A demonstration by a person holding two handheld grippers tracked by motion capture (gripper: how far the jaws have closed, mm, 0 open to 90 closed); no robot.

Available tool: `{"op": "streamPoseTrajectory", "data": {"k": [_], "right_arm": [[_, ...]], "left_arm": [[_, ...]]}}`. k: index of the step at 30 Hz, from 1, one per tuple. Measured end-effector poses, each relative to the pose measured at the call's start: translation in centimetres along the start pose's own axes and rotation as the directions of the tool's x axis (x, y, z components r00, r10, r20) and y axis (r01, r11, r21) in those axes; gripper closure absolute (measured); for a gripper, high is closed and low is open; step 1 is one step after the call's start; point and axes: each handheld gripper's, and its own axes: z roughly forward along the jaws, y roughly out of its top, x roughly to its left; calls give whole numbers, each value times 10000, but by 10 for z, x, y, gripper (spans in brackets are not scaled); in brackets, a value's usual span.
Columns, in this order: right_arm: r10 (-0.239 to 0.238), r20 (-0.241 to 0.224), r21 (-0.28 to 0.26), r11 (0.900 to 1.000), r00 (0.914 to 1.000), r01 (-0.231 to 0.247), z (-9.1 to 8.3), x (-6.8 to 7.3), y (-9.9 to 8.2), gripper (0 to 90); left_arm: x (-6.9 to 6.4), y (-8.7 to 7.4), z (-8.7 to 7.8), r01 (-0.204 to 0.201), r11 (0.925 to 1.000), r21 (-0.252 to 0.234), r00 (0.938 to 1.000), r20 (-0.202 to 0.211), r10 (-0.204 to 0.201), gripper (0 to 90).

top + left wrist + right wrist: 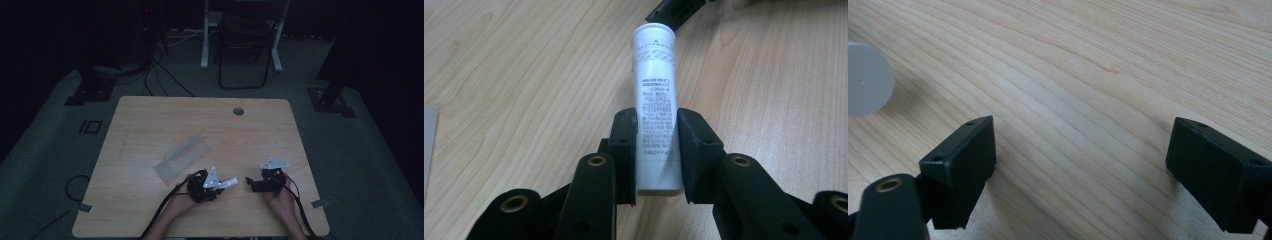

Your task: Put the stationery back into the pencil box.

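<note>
A white tube (655,95) with small printed text lies lengthwise between the jaws of my left gripper (657,150), which is shut on its lower half. In the high view the left gripper (224,184) holds the white tube (230,182) pointing right, near the table's front. My right gripper (248,182) faces it from the right, a short gap away. The right gripper (1083,160) is open wide over bare wood. The tube's round white cap end (865,77) shows at the left edge of the right gripper view.
A clear plastic bag (183,156) lies flat on the wooden table (150,120), left of centre behind my left hand. A round cable hole (238,111) sits near the far edge. Beyond the table stand a chair (244,45) and floor cables.
</note>
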Motion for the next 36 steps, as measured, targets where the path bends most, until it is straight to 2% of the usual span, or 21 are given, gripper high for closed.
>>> {"op": "streamPoseTrajectory", "data": {"k": [36], "right_arm": [[4, -2, 0, 10000, 10000, -4, 0, 0, 0, 126]], "left_arm": [[13, 4, -25, 48, 9992, -401, 9985, -549, -70, 712]]}}
